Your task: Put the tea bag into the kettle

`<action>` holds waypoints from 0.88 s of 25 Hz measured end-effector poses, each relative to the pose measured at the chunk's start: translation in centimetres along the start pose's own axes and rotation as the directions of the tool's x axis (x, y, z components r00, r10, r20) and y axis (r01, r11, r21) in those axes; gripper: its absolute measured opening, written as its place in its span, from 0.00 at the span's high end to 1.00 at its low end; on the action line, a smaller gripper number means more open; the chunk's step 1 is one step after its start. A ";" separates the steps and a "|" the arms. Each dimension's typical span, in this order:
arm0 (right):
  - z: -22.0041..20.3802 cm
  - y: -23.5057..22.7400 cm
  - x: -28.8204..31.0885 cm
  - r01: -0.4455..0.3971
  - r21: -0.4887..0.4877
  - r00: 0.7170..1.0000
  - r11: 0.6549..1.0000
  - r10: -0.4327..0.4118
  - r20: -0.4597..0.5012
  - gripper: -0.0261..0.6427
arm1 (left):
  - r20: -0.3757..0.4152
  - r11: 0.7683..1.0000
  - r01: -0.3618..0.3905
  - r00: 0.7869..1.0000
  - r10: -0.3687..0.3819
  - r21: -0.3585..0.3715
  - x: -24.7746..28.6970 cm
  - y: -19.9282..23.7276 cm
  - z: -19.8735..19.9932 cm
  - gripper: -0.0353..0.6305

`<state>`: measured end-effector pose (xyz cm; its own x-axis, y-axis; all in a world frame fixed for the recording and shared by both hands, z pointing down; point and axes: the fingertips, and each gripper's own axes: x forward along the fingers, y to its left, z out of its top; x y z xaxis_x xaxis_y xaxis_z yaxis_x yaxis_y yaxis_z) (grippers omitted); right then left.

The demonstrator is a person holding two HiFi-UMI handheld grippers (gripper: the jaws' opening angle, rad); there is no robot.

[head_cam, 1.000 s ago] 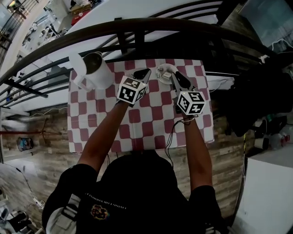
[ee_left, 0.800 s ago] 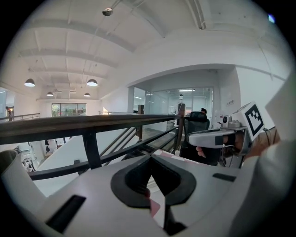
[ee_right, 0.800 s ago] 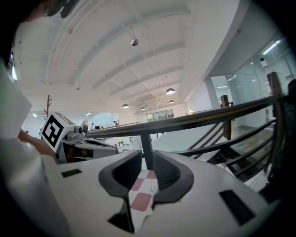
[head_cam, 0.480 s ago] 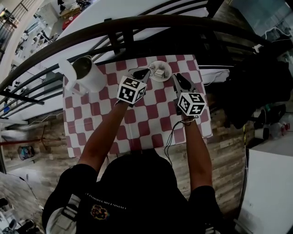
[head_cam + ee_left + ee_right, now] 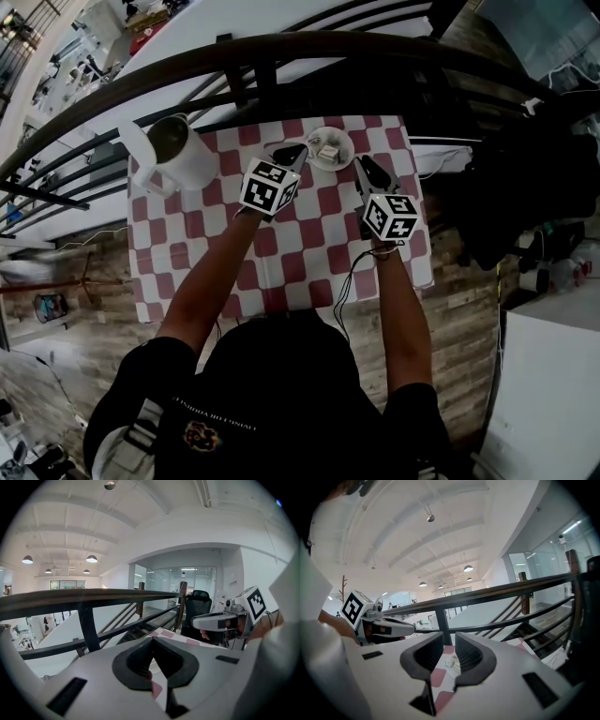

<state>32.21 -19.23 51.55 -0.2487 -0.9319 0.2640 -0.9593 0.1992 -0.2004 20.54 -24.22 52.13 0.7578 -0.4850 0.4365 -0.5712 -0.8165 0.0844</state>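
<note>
The person's black-shirted torso fills the bottom of the head view, with both bare forearms reaching forward over a table covered in a red-and-white checkered cloth (image 5: 281, 267).

The right gripper (image 5: 360, 162) is on the near right side of the plate (image 5: 346, 156), its tips close to the rim. In the right gripper view its jaws stand apart with a clear, moderate gap and nothing gripped (image 5: 449, 641). Through that gap the tea bag (image 5: 450, 663) shows as a small pale lump, lying beyond the tips.

The left gripper (image 5: 297, 148) is on the near left side of the plate, tips just short of the rim. In the left gripper view its jaws meet at the tips (image 5: 153, 640) with nothing between them; only a sliver of cloth shows behind the closed point. The other gripper, with its marker cube, appears at the right of that view.

The small white plate sits near the far edge of the cloth, between the two sets of tips, and the tea bag (image 5: 327, 150) rests in its middle, untouched.

Well to the left of the plate, by the far left corner of the cloth, the white kettle (image 5: 192, 164) stands upright with its top open, showing a dark inside.

Beyond the plate, a dark curved railing (image 5: 281, 49) runs along the table's far edge.
</note>
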 end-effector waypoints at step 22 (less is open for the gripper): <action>-8.7 -6.1 6.3 0.146 -0.111 0.938 0.983 -0.173 -0.301 0.83 | -0.183 0.995 -0.014 0.983 -0.003 -0.094 6.9 3.5 -7.2 0.95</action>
<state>35.34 -23.68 62.64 -0.1074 -0.8169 0.5667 -0.9942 0.0936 -0.0535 21.50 -28.17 61.87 0.6890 -0.4166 0.5930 -0.6091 -0.7764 0.1622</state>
